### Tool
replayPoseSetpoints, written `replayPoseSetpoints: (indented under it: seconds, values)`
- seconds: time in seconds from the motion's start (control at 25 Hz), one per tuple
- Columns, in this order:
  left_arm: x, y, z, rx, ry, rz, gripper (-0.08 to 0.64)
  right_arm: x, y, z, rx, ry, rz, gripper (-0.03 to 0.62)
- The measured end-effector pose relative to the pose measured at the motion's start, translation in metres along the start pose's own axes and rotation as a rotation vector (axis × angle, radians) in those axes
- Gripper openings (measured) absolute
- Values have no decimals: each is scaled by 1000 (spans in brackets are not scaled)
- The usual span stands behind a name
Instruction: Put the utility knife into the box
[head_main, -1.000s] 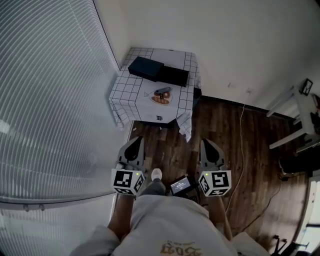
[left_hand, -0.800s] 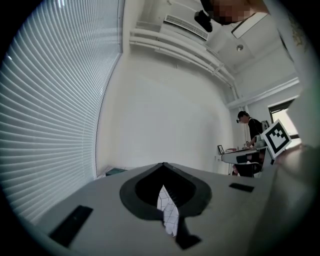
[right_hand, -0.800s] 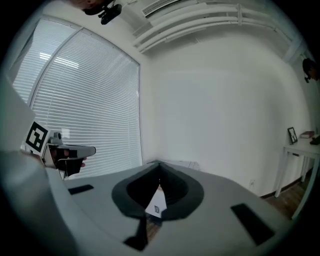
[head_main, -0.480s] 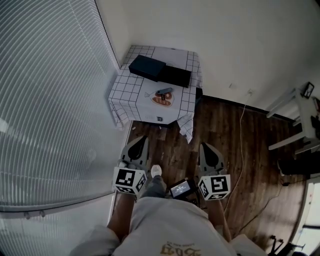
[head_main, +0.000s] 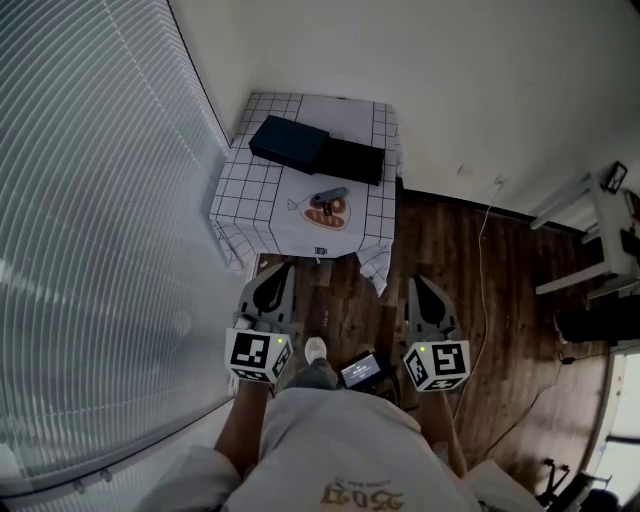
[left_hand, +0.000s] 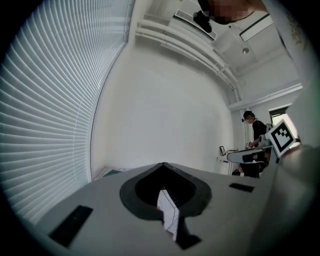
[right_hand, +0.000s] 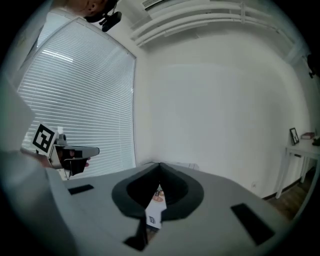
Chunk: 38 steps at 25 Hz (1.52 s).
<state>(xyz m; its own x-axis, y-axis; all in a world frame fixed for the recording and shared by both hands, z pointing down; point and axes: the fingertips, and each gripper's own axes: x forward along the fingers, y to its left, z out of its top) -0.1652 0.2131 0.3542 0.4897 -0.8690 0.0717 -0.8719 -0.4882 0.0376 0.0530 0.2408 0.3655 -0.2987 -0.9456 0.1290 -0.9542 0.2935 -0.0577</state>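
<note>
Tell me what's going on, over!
Left gripper, right gripper shut, empty. Utility knife on table, outside box. Nothing seen blocking.

No readable text; shirt print (head_main: 352, 494) too blurred.

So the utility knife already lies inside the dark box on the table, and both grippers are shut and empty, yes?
Not inside. In the head view the utility knife lies on the heart-shaped plate, in front of the dark box. The left gripper and right gripper are shut and empty.
</note>
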Motion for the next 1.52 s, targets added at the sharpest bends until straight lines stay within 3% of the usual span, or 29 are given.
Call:
replayPoseSetpoints:
  seconds: [0.32, 0.8, 1.52]
  values:
    - [38, 46, 1, -16, 10, -37, 6, 52, 15, 3, -6, 13, -22, 8]
    - [92, 60, -3, -24, 16, -82, 6, 94, -1, 8, -9, 14, -43, 8]
    - [214, 89, 10, 49, 49, 56, 6, 218, -92, 32, -28, 6, 57, 8]
